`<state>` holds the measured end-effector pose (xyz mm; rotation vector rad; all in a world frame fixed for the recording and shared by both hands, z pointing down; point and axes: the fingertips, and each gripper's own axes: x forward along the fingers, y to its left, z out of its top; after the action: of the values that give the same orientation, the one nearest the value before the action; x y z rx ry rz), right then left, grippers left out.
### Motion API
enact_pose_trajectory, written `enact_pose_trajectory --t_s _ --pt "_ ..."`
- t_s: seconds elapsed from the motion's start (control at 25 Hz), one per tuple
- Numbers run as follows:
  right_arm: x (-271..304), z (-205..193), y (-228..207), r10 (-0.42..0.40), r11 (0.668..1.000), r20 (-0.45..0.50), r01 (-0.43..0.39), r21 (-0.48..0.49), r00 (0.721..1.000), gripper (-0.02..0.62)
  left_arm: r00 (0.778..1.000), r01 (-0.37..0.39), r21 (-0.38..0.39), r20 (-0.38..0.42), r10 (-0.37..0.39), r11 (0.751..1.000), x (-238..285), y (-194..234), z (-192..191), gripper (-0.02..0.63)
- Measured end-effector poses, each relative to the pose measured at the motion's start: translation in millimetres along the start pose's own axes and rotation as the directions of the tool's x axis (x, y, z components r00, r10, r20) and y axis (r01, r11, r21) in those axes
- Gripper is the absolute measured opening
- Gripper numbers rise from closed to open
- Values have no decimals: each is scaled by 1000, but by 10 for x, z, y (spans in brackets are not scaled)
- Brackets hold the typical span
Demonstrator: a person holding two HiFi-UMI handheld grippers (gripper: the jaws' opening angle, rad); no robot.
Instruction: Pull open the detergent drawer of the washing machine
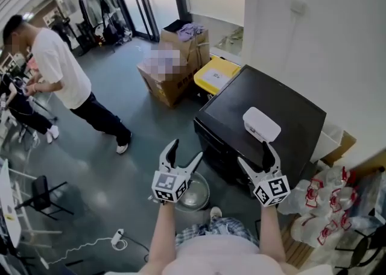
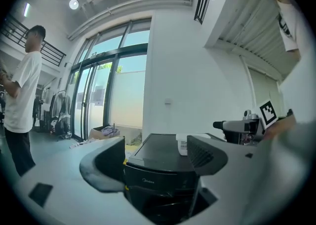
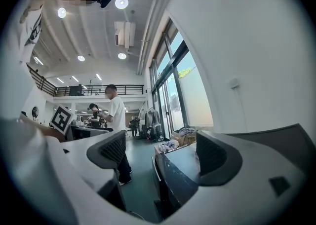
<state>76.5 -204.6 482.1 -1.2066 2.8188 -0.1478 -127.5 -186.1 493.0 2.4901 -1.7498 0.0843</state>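
Washing machine (image 1: 265, 111): black, set against the white wall, with a white container (image 1: 261, 124) on its lid. The front panel faces you; the detergent drawer can't be picked out on it. Your left gripper (image 1: 186, 152) hangs before the machine's front, apart from it, jaws spread wide with nothing between them. Your right gripper (image 1: 256, 158) is at the machine's front edge near the container, jaws equally wide, empty. Cardboard boxes (image 1: 166, 78) and a yellow bin (image 1: 216, 76) stand just beyond the machine.
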Motion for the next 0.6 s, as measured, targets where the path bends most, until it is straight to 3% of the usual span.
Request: enact_pose_trajectory --t_s 0.6 --pt "657 -97 64 4 1000 -61 -5 -22 998 443 996 73 23 -51 -72 997 550 384 0 379"
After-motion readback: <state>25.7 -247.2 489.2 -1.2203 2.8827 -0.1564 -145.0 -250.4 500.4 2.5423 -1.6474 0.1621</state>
